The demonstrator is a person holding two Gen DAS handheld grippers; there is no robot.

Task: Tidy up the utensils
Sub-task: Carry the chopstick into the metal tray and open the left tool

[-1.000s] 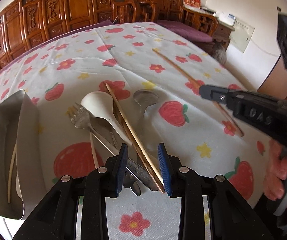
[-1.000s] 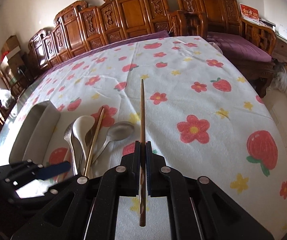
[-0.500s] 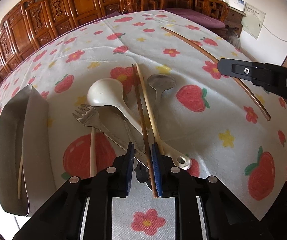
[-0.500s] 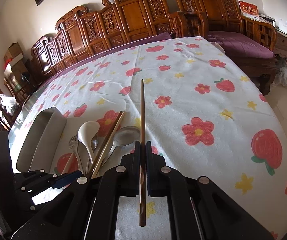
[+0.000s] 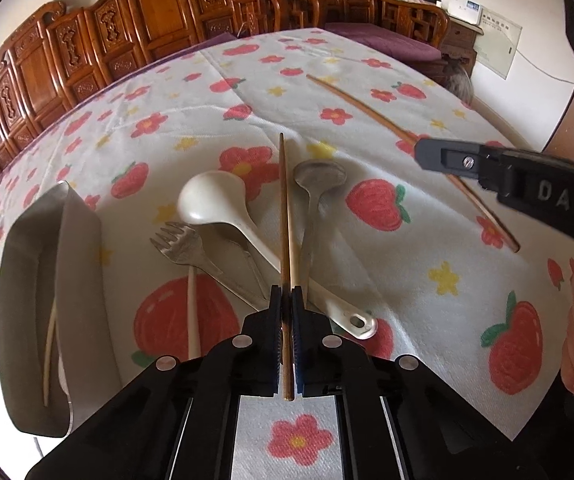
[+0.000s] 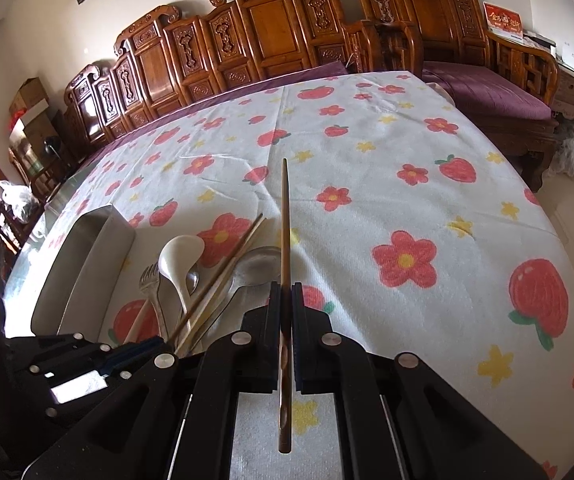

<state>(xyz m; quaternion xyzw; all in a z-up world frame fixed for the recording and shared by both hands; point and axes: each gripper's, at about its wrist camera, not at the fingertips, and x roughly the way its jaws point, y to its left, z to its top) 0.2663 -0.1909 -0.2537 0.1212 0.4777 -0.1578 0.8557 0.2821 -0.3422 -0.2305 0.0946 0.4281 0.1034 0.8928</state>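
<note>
Left wrist view: dark wooden chopstick point(image 5: 285, 216) is clamped in left tool point(image 5: 286, 308), beside white ceramic spoon point(image 5: 223, 208). Another brown chopstick point(image 6: 285, 232) is pinched by right tool point(image 6: 286, 304).

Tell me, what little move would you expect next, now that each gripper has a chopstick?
Probably the left gripper lifts its dark chopstick straight up. It is shut on that stick, which still lies among the pile beside a pale chopstick and the white spoon. Lifting first should free it before carrying it to the metal tray, while the right gripper holds its own chopstick.
</note>
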